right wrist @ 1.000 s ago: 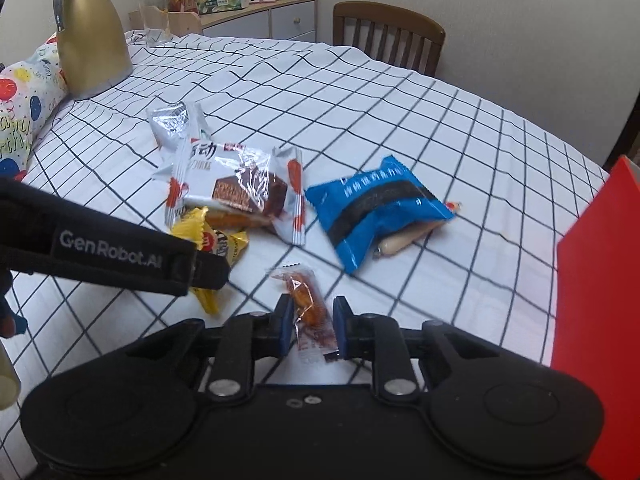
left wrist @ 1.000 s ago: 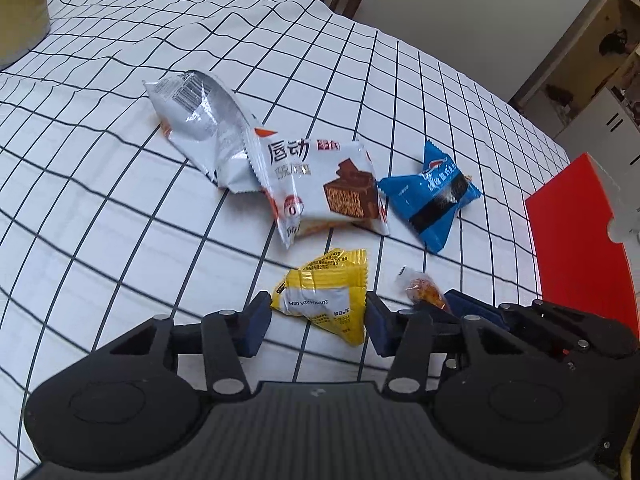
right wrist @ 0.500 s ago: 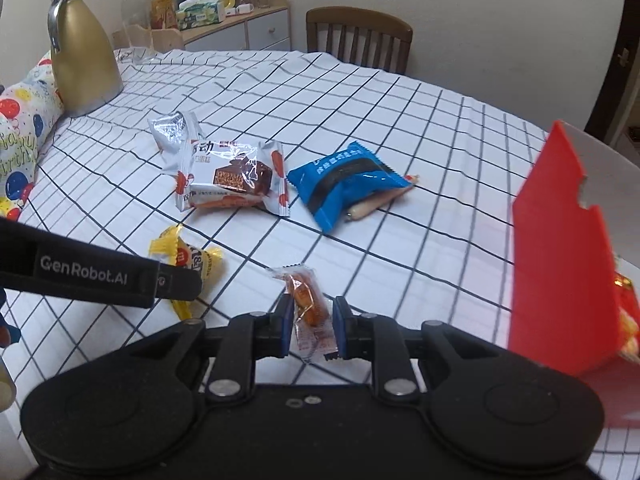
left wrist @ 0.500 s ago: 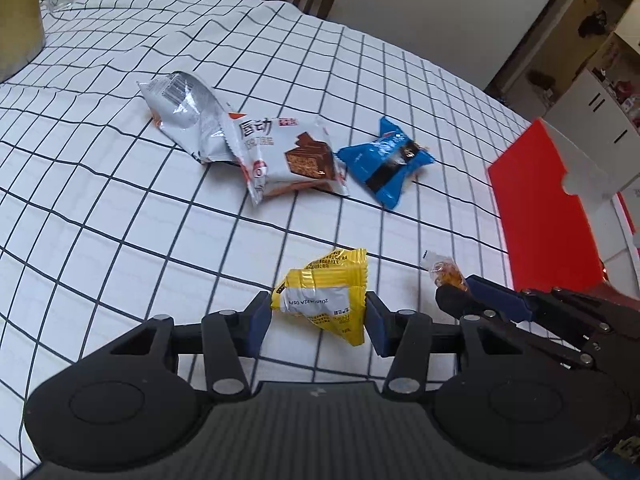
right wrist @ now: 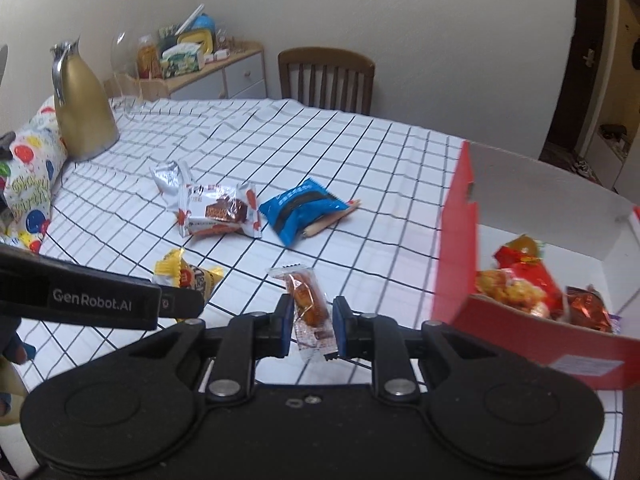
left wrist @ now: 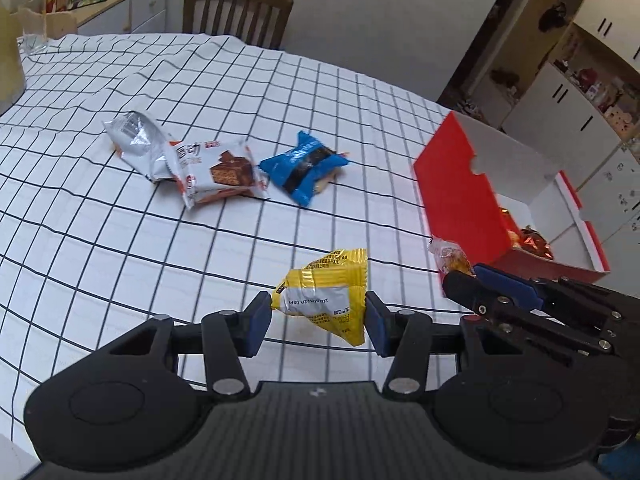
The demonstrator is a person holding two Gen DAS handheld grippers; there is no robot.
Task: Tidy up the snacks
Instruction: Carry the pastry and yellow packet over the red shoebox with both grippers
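Between the blue pads of the left hand-held gripper (left wrist: 318,320) sits a yellow snack packet (left wrist: 326,300), clamped at both sides and lifted clear of the table (left wrist: 120,248). The right hand-held gripper (right wrist: 308,326) is closed on a small clear-wrapped orange candy (right wrist: 310,310), pinched across its narrow middle. Both are short of the red box (right wrist: 456,240), which stands open to their right with several wrapped snacks already lying inside it.

Farther from the red box, on the checked cloth, a white chocolate-cake packet (left wrist: 218,172) lies partly over a silver wrapper (left wrist: 134,144), and a blue packet (left wrist: 304,168) lies just beside them on the box side, still to be collected.

The step in hand looks like carrying both snacks to the box. To do it well, bring each packet above the tall red flap rather than into it, hold the grip firm until the packet is over the white interior, and release one at a time so the two tools do not crowd each other above the opening.
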